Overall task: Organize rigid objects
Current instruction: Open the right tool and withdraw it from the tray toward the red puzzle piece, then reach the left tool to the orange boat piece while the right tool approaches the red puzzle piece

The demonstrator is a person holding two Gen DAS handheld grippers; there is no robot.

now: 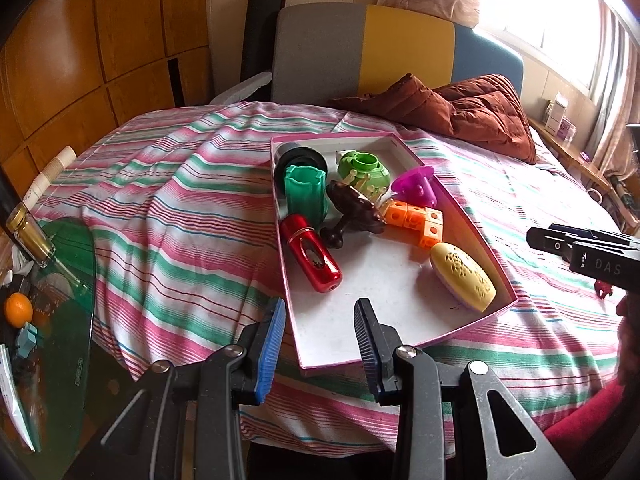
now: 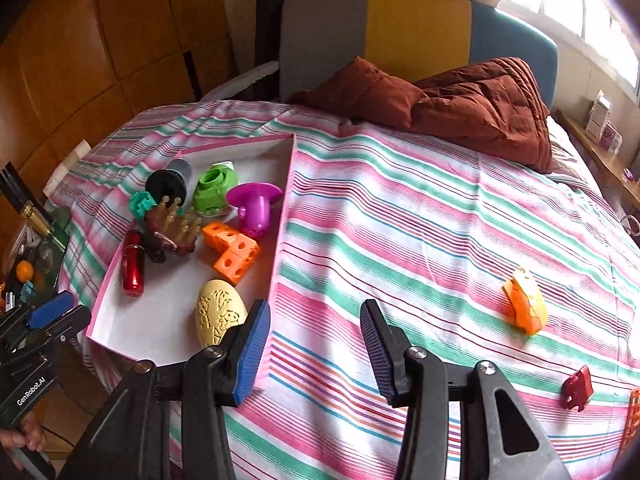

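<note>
A pink-rimmed white box (image 1: 344, 320) (image 2: 152, 320) lies on the striped bedspread. It holds a yellow patterned oval (image 1: 464, 282) (image 2: 218, 312), a red cylinder (image 1: 312, 258) (image 2: 133, 264), orange linked cubes (image 1: 416, 220) (image 2: 234, 248), a purple piece (image 1: 414, 190) (image 2: 254, 204), a green round toy (image 1: 362, 168) (image 2: 214, 190), a green cup (image 1: 304, 194), a brown comb-like piece (image 1: 352, 210) (image 2: 172, 232) and a black cylinder (image 1: 302, 156) (image 2: 170, 182). My left gripper (image 1: 318, 344) is open over the box's near corner. My right gripper (image 2: 314, 348) is open, empty, beside the box. An orange toy (image 2: 526, 304) and a small red piece (image 2: 578, 388) (image 1: 603, 289) lie loose on the bedspread.
A brown quilt (image 2: 460, 108) (image 1: 460, 112) is bunched at the bed's head against a grey, yellow and blue headboard (image 2: 400, 28). A green glass side table (image 1: 60, 280) with a bottle (image 1: 28, 236) and an orange (image 1: 18, 309) stands at the left. An orange gridded piece (image 2: 632, 420) shows at the right edge.
</note>
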